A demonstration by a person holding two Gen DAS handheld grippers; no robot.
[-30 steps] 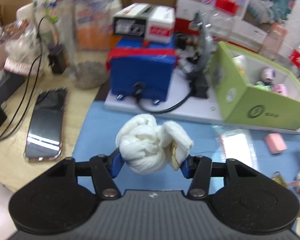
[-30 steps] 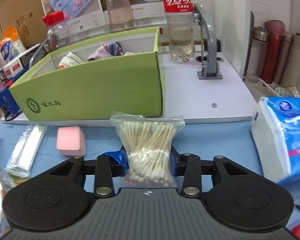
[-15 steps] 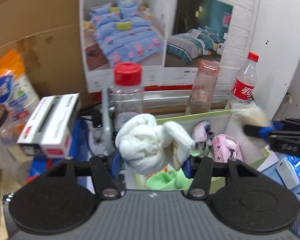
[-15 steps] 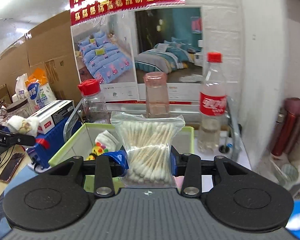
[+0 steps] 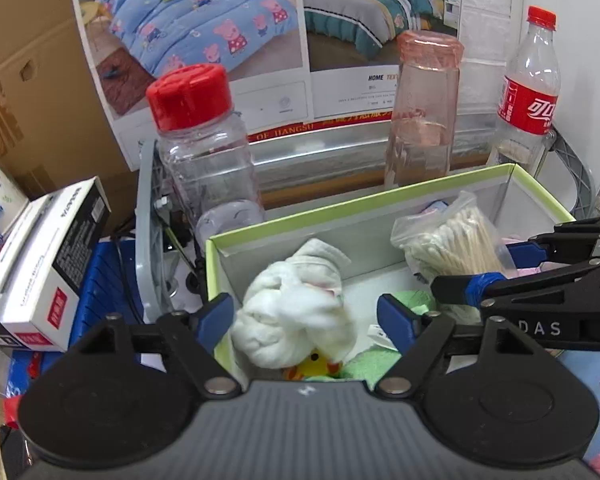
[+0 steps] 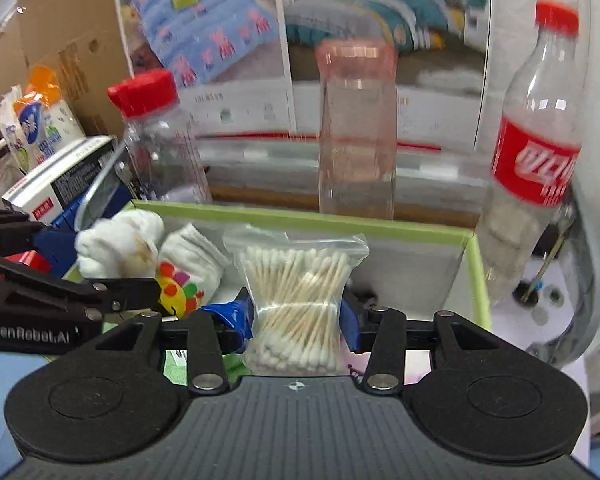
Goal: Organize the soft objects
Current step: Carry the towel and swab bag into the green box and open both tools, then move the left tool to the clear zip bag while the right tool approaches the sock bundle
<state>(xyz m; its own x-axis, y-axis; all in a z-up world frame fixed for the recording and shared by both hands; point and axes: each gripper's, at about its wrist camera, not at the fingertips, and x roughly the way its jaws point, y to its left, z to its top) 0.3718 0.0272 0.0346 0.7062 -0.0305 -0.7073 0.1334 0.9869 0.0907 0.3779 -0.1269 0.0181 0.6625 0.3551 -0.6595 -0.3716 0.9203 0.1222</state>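
My left gripper is open over the green box. The white rolled cloth sits loose between its blue pads, apart from both, above a yellow toy and green cloth. The cloth also shows in the right wrist view. My right gripper is shut on the bag of cotton swabs above the box's right half. The bag also shows in the left wrist view, with the right gripper around it.
Behind the box stand a red-capped jar, a pink bottle and a cola bottle. A white carton on a blue case lies left. A white sock is in the box.
Both grippers moved from the blue mat up and over the green box. My left gripper opened and let go of the white cloth, which now drops into the box.
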